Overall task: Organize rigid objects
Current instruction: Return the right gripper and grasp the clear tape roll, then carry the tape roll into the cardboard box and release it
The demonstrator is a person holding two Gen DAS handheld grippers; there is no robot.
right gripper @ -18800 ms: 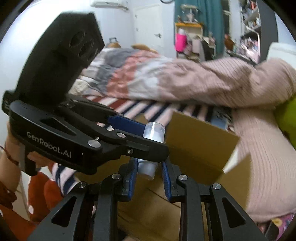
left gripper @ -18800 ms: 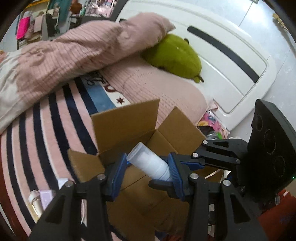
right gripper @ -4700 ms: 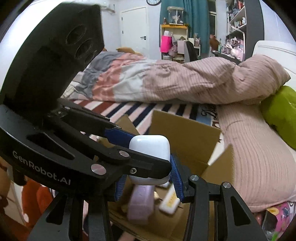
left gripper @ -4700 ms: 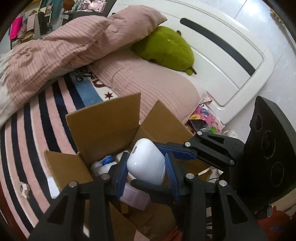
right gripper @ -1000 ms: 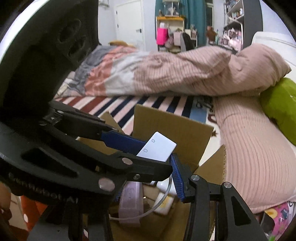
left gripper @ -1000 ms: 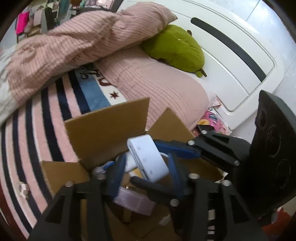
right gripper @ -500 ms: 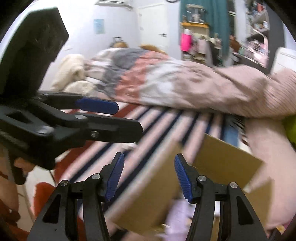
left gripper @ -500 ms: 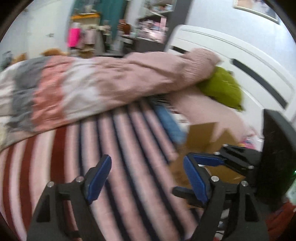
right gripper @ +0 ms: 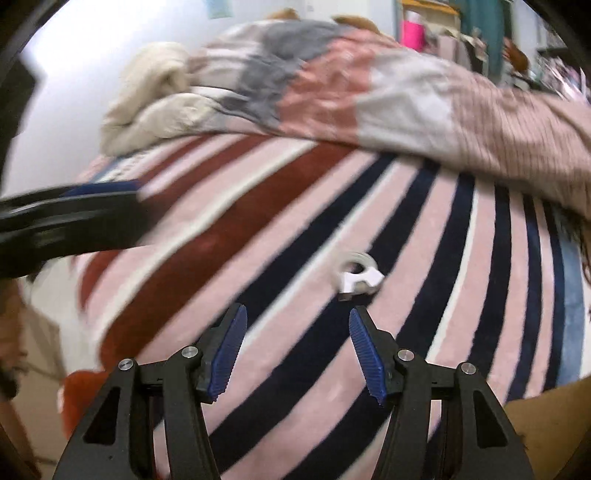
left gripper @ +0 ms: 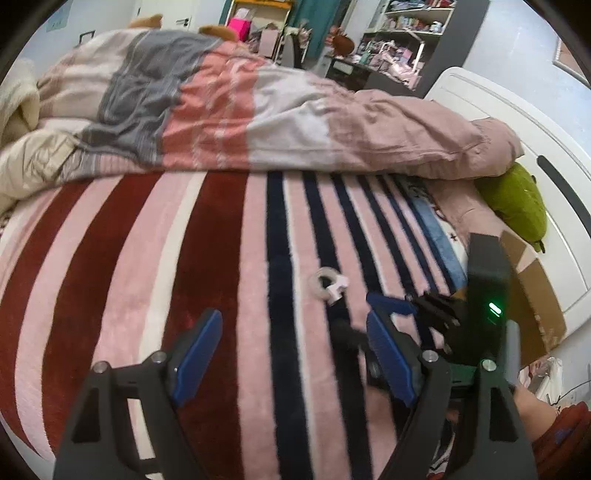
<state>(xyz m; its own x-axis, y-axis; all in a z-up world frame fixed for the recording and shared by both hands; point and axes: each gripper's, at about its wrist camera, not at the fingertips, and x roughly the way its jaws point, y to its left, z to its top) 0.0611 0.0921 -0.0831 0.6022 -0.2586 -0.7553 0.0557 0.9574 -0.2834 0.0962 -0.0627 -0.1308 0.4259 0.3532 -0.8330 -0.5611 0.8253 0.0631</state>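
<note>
No lettering, brand, number or sign can be read in either view. The blue band of the striped blanket (left gripper: 436,229), ahead and to the right of the left gripper (left gripper: 291,354), carries a small dark star and faint marks too blurred to make out. A pale poster on the wall (right gripper: 218,7), far ahead of the right gripper (right gripper: 295,347), shows no legible print.
</note>
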